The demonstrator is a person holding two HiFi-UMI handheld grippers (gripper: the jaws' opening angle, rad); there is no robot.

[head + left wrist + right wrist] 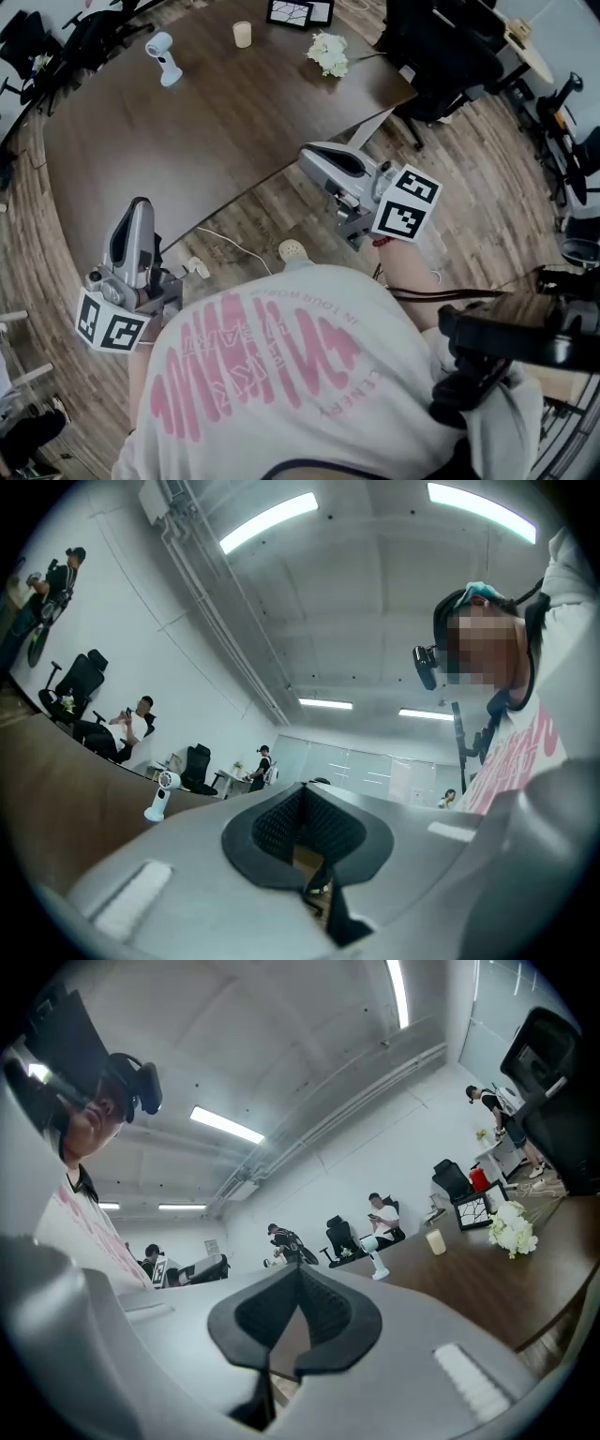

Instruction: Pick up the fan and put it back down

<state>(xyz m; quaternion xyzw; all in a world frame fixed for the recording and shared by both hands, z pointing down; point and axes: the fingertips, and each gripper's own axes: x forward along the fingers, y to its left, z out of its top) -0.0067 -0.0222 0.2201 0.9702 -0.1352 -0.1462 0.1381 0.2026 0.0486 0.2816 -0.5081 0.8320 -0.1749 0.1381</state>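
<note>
- Head view: the fan (164, 58) stood upright near the far edge of the table (206, 131), well apart from both tools. I held the left gripper (139, 206) at the table's near edge and the right gripper (311, 156) beside its corner. Neither touched anything.
- Left gripper view: the left gripper (302, 789) had its jaws pressed together with nothing between them. The fan (161, 795) showed small, far across the table (56, 789).
- Right gripper view: the right gripper (300, 1266) was likewise closed and empty. The fan (378, 1266) stood far off, beyond a candle (434, 1241) and flowers (513, 1227).
- My judgement: no step was done. The reach, opening 1 gripper, the grasp, the lift and the set-down were all left.
</note>
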